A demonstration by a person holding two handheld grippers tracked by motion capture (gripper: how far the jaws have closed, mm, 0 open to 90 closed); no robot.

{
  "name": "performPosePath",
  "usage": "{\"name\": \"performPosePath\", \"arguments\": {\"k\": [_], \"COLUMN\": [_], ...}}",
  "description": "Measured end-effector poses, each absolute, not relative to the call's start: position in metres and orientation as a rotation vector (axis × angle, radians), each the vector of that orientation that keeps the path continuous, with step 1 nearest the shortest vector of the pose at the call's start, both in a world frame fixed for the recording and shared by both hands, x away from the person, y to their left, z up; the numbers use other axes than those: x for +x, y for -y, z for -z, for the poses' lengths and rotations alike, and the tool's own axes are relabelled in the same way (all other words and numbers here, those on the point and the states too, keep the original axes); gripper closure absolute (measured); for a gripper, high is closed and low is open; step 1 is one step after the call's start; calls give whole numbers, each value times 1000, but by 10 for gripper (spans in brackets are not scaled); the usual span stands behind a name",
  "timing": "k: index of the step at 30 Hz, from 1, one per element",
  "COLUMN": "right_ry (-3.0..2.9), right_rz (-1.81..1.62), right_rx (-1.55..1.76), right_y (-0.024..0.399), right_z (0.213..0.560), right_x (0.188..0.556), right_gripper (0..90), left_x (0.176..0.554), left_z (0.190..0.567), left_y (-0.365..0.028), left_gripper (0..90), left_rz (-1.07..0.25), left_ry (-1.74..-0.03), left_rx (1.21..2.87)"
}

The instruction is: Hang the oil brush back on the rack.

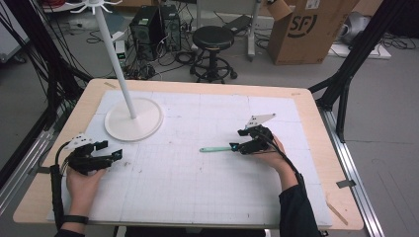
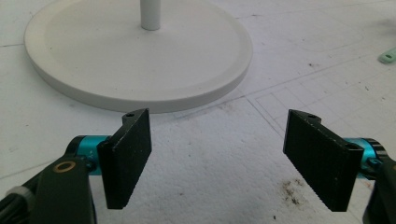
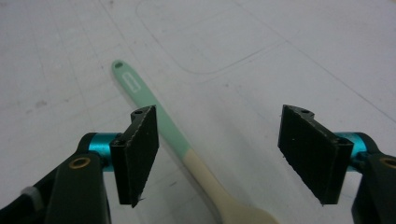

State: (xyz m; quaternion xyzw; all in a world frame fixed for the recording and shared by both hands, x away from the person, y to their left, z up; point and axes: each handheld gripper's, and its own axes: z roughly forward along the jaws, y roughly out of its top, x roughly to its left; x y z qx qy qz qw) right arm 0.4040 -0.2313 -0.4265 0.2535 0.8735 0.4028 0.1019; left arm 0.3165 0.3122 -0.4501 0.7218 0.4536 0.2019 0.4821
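— Where's the spoon (image 3: 161, 125)?
— Flat on the table (image 1: 197, 187), between my right gripper's (image 3: 219, 156) wide jaws, nearer one pad, untouched. I straddle it to pinch the handle.
— And your left gripper (image 2: 217, 156)?
— Open, empty, waiting beside the stand (image 2: 135, 56).
— Anything hidden?
— The spoon's bowl is cut off.

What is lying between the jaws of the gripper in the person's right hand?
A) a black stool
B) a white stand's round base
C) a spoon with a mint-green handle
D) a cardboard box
C: the right gripper view shows the spoon, green handle running to a cream-coloured end, lying on the table between the open jaws of the right gripper, neither pad touching it.
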Motion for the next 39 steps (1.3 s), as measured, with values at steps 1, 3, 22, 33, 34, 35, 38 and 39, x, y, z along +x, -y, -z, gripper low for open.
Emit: {"name": "performPosePath", "arguments": {"k": [1,3,22,33,34,35,38,39], "right_ry": [-2579,-2610,-2752,-2759,-2759,-2760,-2762,-2762], "right_rz": [-1189,-1161,-1005,-1005,-1012,-1007,-1017,-1012], "right_rx": [749,703,524,552,557,555,555,554], "right_y": [231,233,230,229,229,230,230,230], "right_z": [426,426,435,435,435,435,435,435], "right_x": [404,403,406,405,405,406,406,406], "right_gripper": [352,377,704,772,769,760,758,765], "left_x": [316,316,316,316,316,316,316,316], "left_z": [450,450,450,450,450,450,450,450], "left_y": [-312,-312,-311,-311,-311,-311,-310,-310], "left_gripper": [241,240,240,240,241,240,240,241], "left_rz": [-492,-495,-501,-503,-503,-502,-503,-504], "left_ry": [-1103,-1100,-1092,-1090,-1089,-1088,-1089,-1090], "left_rx": [1760,1766,1775,1778,1778,1779,1779,1779]}}
